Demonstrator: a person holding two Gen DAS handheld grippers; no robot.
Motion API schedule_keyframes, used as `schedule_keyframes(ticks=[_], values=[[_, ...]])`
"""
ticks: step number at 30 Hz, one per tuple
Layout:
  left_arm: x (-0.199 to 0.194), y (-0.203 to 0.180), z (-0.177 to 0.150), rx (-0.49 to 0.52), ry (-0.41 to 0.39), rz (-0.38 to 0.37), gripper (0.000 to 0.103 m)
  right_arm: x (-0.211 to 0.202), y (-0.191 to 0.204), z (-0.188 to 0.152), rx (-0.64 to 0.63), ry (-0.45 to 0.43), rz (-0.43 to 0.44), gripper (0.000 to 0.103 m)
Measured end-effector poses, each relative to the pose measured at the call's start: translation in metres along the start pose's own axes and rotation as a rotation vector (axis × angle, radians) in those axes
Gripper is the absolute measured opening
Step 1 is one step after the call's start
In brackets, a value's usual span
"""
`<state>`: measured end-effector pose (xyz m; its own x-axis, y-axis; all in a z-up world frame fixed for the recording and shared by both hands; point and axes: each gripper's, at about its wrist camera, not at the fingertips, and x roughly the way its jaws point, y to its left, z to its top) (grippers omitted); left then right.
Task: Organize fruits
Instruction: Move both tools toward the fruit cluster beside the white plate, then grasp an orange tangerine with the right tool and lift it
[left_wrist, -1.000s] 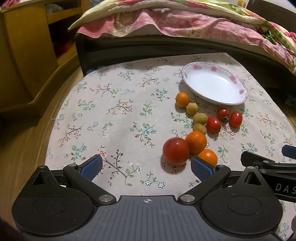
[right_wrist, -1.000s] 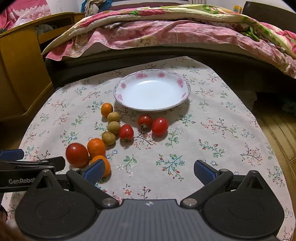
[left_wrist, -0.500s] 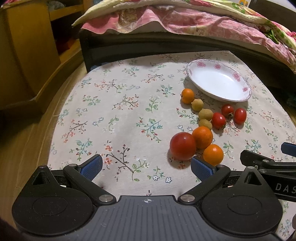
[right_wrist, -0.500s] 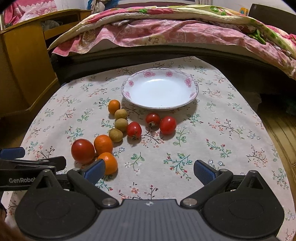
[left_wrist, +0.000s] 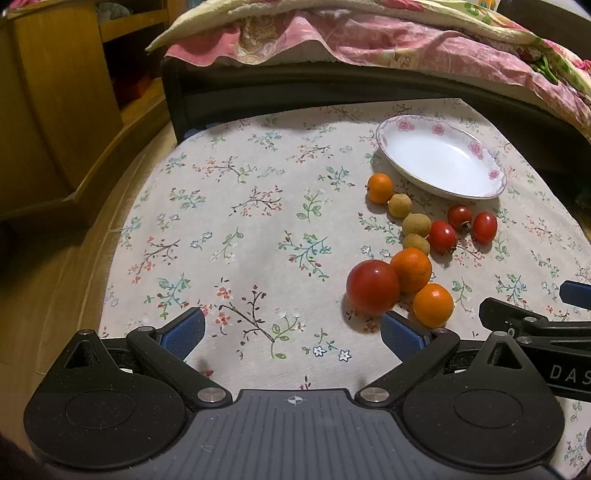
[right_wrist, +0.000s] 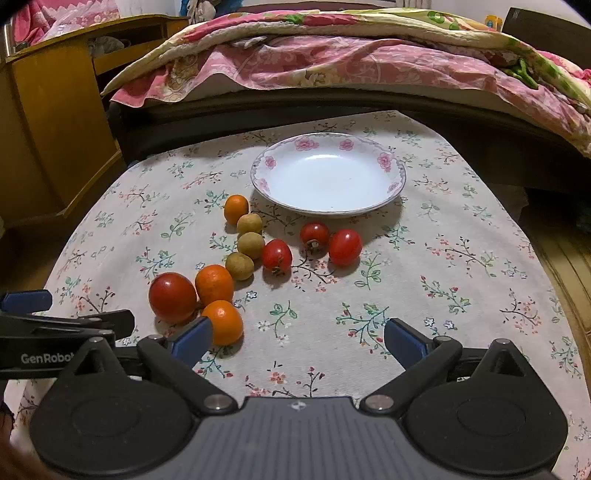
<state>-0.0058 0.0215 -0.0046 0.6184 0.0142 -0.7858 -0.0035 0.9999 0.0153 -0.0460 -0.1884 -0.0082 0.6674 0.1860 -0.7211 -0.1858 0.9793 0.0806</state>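
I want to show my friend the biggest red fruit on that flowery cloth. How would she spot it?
Start at the white plate with pink roses on the floral tablecloth, then follow the line of fruit running away from it toward the camera. At the near left end sits the large red tomato, touching an orange. It is far bigger and rounder than the three small red tomatoes beside the plate.

warm dim indoor light | short soft shadows | fisheye-bent edges | sharp focus
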Motion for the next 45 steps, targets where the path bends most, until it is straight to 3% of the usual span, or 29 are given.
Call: schedule_keyframes(ticks=[8, 14, 33, 45], values=[[0.002, -0.001, 0.001, 0.001, 0.055, 0.007, 0.102, 0.002, 0.003, 0.0, -0.005, 0.005, 0.015, 0.099], [0.002, 0.002, 0.0, -0.005, 0.025, -0.007, 0.102, 0.003, 0.006, 0.001, -0.016, 0.008, 0.025, 0.097], [0.006, 0.011, -0.005, -0.003, 0.048, -0.034, 0.103, 0.023, 0.015, 0.006, -0.078, 0.037, 0.079, 0.083], [0.009, 0.018, -0.009, 0.0, 0.068, -0.054, 0.103, 0.054, 0.032, 0.007, -0.148, 0.122, 0.145, 0.048]])
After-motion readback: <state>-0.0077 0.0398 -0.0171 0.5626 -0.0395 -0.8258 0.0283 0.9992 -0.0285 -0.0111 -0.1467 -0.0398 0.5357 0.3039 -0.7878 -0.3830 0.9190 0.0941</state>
